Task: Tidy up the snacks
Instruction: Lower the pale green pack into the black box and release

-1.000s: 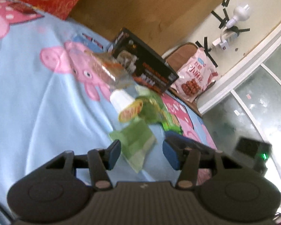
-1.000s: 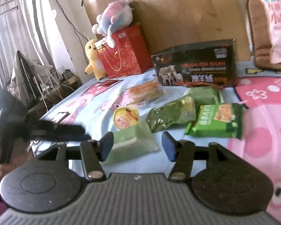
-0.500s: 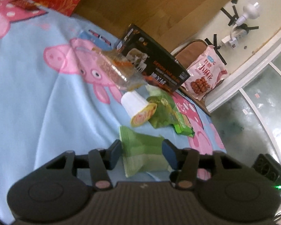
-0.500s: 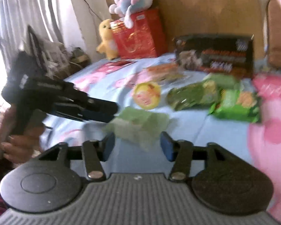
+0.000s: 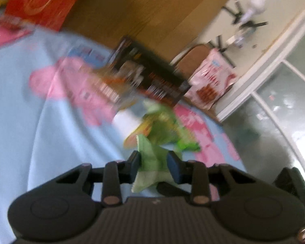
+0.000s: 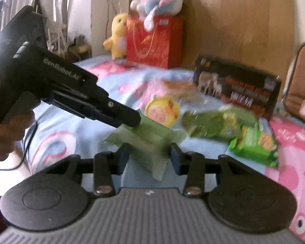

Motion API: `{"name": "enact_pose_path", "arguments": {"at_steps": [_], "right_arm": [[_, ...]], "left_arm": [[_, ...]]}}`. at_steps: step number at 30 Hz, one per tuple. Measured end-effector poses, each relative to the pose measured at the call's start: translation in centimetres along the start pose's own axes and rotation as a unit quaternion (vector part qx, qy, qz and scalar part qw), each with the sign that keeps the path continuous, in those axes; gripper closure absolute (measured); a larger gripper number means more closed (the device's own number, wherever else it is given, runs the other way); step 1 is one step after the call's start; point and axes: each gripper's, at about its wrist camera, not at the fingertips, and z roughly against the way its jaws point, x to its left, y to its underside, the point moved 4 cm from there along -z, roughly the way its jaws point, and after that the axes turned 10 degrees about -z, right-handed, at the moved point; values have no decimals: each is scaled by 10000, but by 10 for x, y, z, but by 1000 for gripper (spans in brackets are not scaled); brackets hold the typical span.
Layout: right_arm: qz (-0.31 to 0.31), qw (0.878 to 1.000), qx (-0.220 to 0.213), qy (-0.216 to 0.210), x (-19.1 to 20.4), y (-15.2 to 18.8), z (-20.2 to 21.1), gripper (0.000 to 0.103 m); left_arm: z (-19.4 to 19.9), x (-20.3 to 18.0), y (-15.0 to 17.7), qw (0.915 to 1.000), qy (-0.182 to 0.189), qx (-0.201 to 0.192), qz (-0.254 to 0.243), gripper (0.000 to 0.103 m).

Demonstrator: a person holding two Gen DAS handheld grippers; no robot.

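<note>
A pale green snack packet (image 6: 150,142) is lifted off the blue bedsheet, tilted. My left gripper (image 5: 154,162) is shut on it; in the right wrist view the left gripper (image 6: 130,120) reaches in from the left and pinches the packet's top. My right gripper (image 6: 150,158) is open, its fingers on either side of the packet's lower part. Behind lie a yellow-lidded cup (image 6: 162,112), a dark green bag (image 6: 217,122), a bright green packet (image 6: 254,144) and a clear orange-labelled pack (image 6: 179,87). The left wrist view is blurred.
A black box (image 6: 235,89) stands at the back of the bed. A red gift bag (image 6: 152,40) with plush toys stands by the wooden headboard. A pink snack bag (image 5: 211,83) leans on a brown chair at the right.
My left gripper has closed on the pale green packet and lifted it off the sheet. My right gripper has moved in so the packet sits between its fingers.
</note>
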Motion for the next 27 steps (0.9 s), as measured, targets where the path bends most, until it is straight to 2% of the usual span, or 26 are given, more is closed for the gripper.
{"name": "enact_pose_path", "arguments": {"at_steps": [9, 12, 15, 18, 21, 24, 25, 27], "right_arm": [[-182, 9952, -847, 457, -30, -54, -11, 58], [-171, 9920, -1065, 649, -50, -82, -29, 58], [-172, 9889, -1219, 829, -73, -111, -52, 58], [-191, 9867, -1242, 1029, -95, -130, -77, 58], [-246, 9846, -1189, 1260, -115, -139, -98, 58], [-325, 9802, -1189, 1551, -130, -141, -108, 57], [-377, 9790, -1191, 1608, -134, -141, -108, 57], [-630, 9780, -1270, 1534, -138, -139, -100, 57]], "left_arm": [[-16, -24, -82, 9962, 258, -544, -632, 74], [-32, -32, -117, 9932, 390, -736, -819, 74], [-54, -31, -149, 9916, 279, -840, -945, 74], [-83, -21, -172, 9930, 226, -807, -836, 74], [-116, -9, -184, 9952, 280, -608, -709, 74], [-146, 2, -185, 9968, 61, -372, -710, 74], [-150, 6, -184, 9970, -7, -316, -702, 74], [-143, 14, -181, 9975, 103, -367, -588, 74]]}}
